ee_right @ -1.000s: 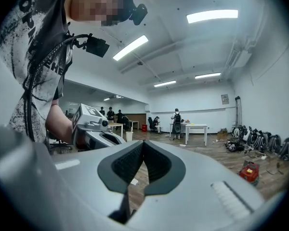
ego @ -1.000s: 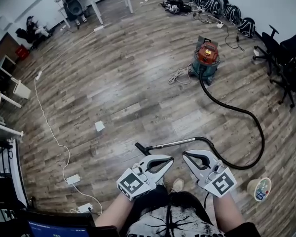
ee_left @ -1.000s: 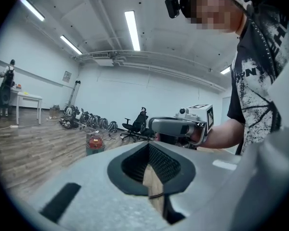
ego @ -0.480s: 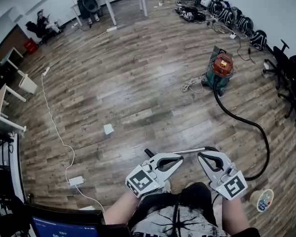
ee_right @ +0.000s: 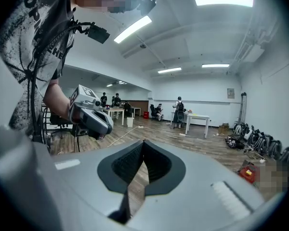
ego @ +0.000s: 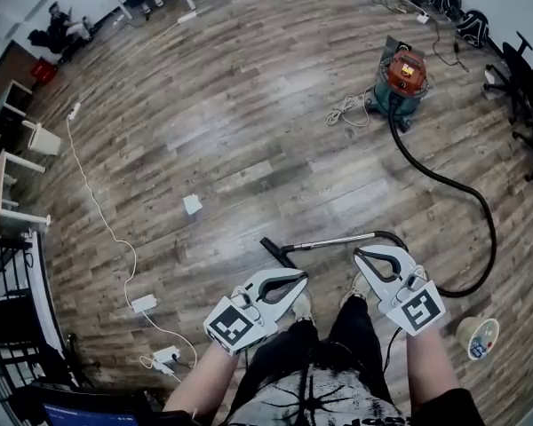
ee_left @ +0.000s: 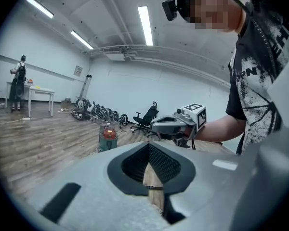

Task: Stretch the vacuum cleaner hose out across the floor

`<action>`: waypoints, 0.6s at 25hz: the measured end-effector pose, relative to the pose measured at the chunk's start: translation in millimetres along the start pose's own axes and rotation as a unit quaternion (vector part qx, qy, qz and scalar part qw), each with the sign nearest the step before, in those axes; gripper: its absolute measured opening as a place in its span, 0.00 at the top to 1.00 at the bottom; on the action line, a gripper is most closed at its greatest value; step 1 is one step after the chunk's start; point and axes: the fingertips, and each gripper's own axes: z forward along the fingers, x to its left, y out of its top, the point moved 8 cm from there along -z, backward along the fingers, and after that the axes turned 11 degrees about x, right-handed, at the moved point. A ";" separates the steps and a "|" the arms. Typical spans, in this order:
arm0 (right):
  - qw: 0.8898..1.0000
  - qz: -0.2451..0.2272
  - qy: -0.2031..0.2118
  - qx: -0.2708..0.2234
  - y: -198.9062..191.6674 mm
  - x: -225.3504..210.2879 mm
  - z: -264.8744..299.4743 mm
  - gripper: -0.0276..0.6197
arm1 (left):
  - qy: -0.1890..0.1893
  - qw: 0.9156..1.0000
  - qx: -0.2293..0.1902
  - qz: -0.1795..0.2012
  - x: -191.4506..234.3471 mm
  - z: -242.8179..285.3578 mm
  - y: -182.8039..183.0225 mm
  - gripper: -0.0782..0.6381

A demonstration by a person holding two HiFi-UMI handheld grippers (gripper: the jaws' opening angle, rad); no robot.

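A long black vacuum hose (ego: 437,178) curves from the red-and-teal canister vacuum cleaner (ego: 402,78) across the wood-plank floor (ego: 204,131) to its metal wand (ego: 333,240). Well away from the vacuum cleaner, the grey left claw (ego: 302,276) and right claw (ego: 357,255) hang closed, empty.

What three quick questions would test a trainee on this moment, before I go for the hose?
1. True or false: the left gripper is clamped on the hose.
2. How does the hose lie from the vacuum cleaner? A: in a straight line. B: in a wide curve that bends back to the metal wand. C: coiled on top of the canister.
3. What stands on the floor to the outer side of the right gripper?
Key: 1. False: both grippers are shut and empty. 2. B. 3. A paper cup.
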 end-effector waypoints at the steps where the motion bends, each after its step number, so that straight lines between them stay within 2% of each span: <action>1: 1.000 -0.001 0.002 0.002 -11.7 -9.1 1.7 0.95 | 0.003 1.000 0.007 -0.010 1.5 9.6 -2.0 0.90; 3: 0.999 -0.014 0.018 0.042 -37.7 -24.7 5.0 0.95 | 0.006 0.999 0.026 -0.018 6.8 28.6 -3.2 0.90; 5: 0.991 -0.042 0.049 0.116 -65.3 -40.5 9.4 0.95 | 0.001 0.999 0.044 -0.020 13.1 50.1 -2.8 0.90; 7: 0.984 -0.052 0.074 0.153 -88.1 -56.3 18.4 0.95 | -0.010 0.998 0.061 -0.033 18.2 72.1 -4.2 0.90; 12: 0.976 -0.064 0.126 0.167 -145.1 -82.5 50.7 0.95 | 0.008 0.995 0.097 -0.024 48.3 114.5 -28.8 0.90; 15: 0.974 -0.067 0.133 0.172 -195.1 -86.1 76.2 0.95 | -0.004 0.994 0.105 -0.016 71.4 141.9 -63.0 0.90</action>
